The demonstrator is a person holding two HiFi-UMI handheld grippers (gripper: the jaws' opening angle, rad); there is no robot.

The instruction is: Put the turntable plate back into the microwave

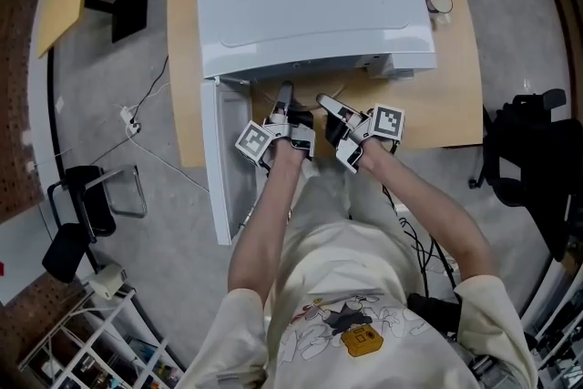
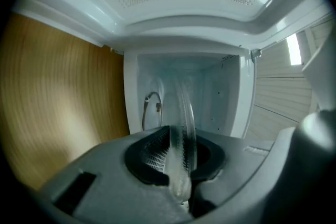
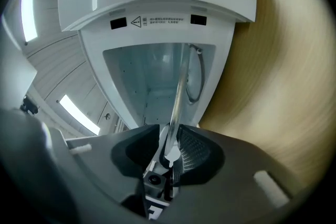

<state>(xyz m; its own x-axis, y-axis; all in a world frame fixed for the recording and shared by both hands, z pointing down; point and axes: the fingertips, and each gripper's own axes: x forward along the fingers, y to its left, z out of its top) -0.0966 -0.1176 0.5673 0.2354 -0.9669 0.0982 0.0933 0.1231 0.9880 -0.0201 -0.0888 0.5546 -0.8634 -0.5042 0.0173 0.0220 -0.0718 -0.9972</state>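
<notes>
Wooden tabletop (image 1: pixel 455 96), white microwave (image 1: pixel 310 5), left gripper (image 2: pixel 178 157) and right gripper (image 3: pixel 170 147) fingers (image 2: pixel 149 152) pinching clear ribbed glass plate (image 2: pixel 185 113)

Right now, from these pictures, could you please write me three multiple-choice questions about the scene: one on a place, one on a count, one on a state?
1. Where does the microwave stand?
A. on the floor
B. on the wooden table
C. on a shelf

2. How many grippers hold the glass plate?
A. none
B. one
C. two

3. The microwave's door is:
A. open
B. shut
C. taken off

Answers:
1 B: the head view shows wood around its base.
2 C: the left gripper and the right gripper each pinch the plate's rim.
3 A: the door hangs out past the table's edge, and both gripper views look straight into the microwave.
</notes>
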